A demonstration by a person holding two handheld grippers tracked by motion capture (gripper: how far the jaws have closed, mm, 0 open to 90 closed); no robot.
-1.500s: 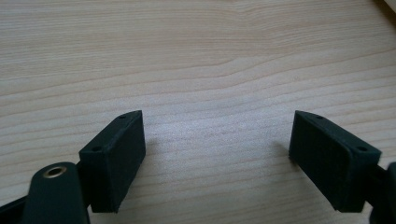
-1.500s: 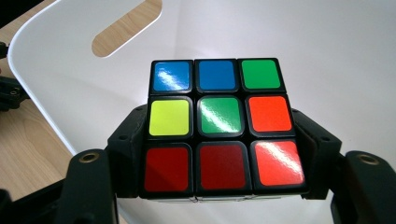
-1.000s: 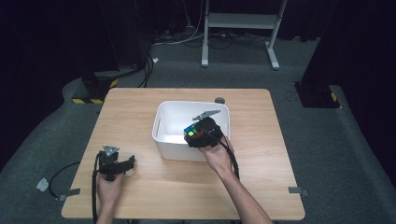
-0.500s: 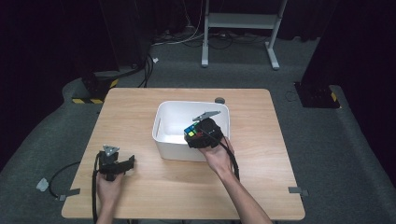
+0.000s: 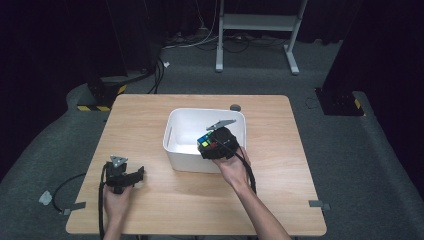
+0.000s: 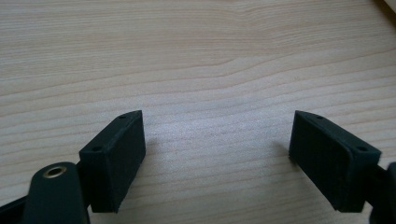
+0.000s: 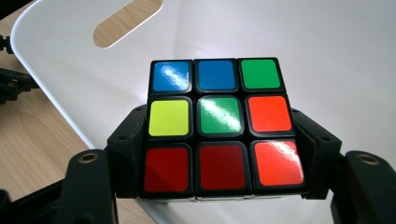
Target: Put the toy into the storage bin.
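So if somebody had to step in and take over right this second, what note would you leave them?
Right gripper: shut on the cube, held over the near side of the white bin.
Left gripper: open, nothing between the jaws, low over bare table at the near left.
Done: cube picked up and brought to the bin.
Left: probably lower it into the bin, open the jaws and pull the hand back out.

A wooden table (image 5: 150,120) (light-grained) bears a white bin (image 5: 182,127).
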